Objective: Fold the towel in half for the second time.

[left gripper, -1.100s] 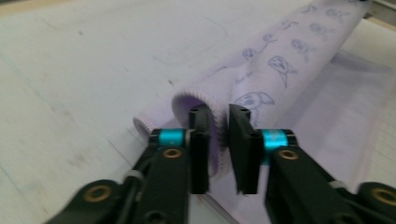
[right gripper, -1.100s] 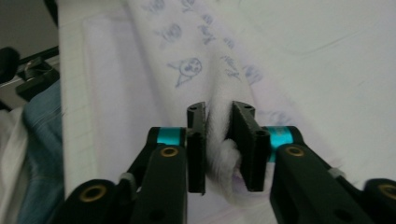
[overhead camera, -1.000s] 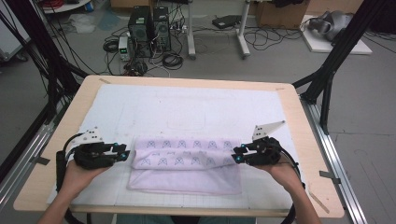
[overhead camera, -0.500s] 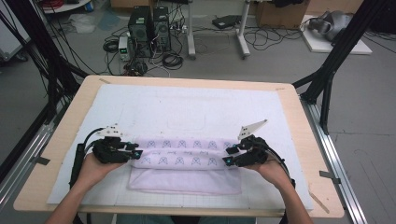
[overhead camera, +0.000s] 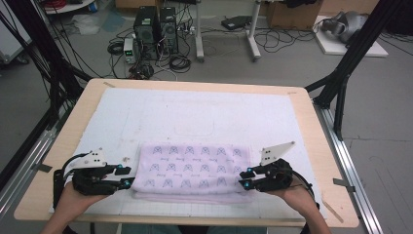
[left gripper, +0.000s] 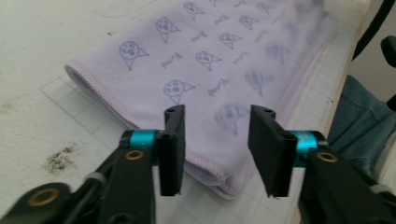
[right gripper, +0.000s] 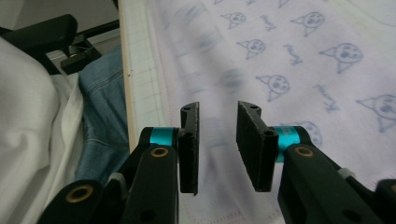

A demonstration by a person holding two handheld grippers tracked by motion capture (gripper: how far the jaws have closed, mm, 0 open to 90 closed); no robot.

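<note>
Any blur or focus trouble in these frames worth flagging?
High view: sharp, evenly lit. Left gripper view: towel crisp at the far-left prints, smeared near the jaws and far corner. Right gripper view: cat prints blur toward the table edge, clear at right.

A white mat (overhead camera: 195,112) covers most of the wooden table (overhead camera: 311,146), with a dark stain (left gripper: 60,158) near its left edge. On the floor beyond the far edge stand two computer towers (overhead camera: 156,24) among tangled cables (overhead camera: 180,61), and black frame struts (overhead camera: 350,63) flank the table.
</note>
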